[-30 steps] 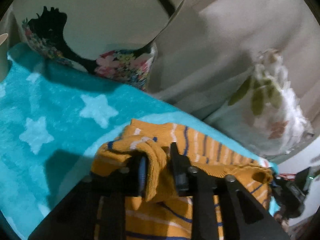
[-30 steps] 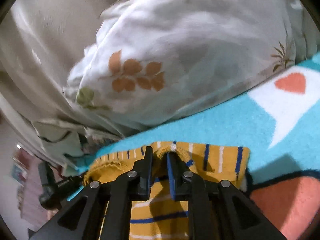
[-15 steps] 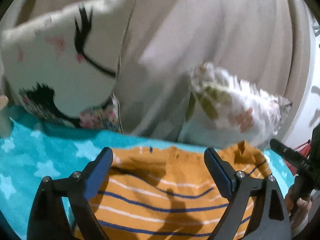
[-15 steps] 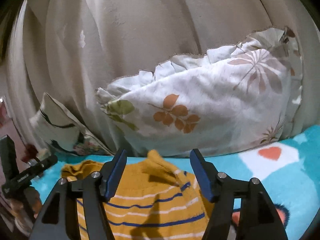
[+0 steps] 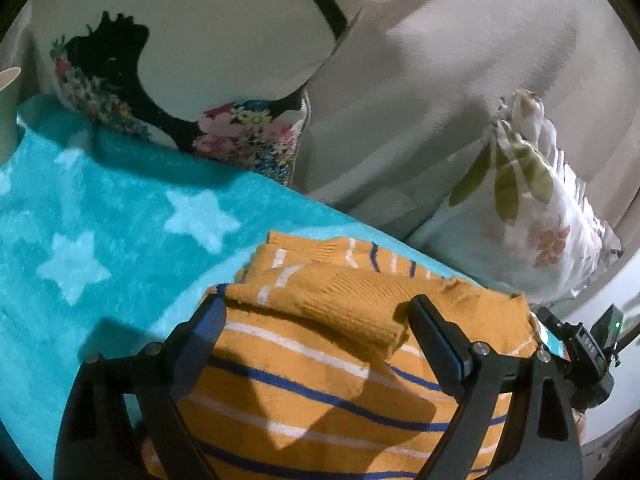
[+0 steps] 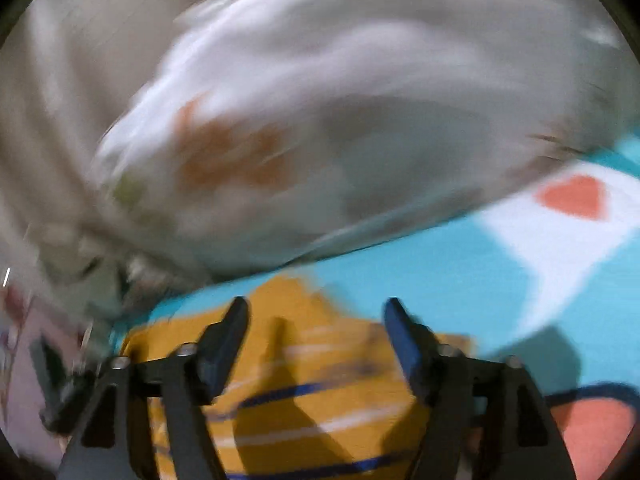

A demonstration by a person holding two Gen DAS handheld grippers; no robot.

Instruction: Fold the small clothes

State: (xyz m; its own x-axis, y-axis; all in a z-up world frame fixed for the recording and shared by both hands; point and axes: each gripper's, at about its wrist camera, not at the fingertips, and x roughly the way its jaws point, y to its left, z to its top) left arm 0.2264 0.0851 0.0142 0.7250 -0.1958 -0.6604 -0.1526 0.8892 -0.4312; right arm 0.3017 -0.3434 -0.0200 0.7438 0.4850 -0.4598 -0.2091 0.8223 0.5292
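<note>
A small mustard-yellow knit sweater (image 5: 320, 380) with blue and white stripes lies on a turquoise blanket (image 5: 100, 240). One sleeve is folded across its upper part. My left gripper (image 5: 316, 324) is open just above the sweater, its jaws on either side of the folded sleeve, holding nothing. In the right wrist view, which is motion-blurred, the sweater (image 6: 304, 392) lies below my right gripper (image 6: 316, 328), which is open and empty. The other gripper's body (image 5: 588, 356) shows at the right edge of the left wrist view.
A white cushion with a black-and-floral pattern (image 5: 180, 80) leans at the back left. A leaf-print pillow (image 5: 532, 216) lies at the back right, and also shows in the right wrist view (image 6: 300, 140). Beige curtains (image 5: 440, 80) hang behind. The blanket has a heart patch (image 6: 572, 200).
One second ago both grippers were shut on the sweater's edge. They let go and opened, lifted back, and now have tilted down close over the folded sweater again.
</note>
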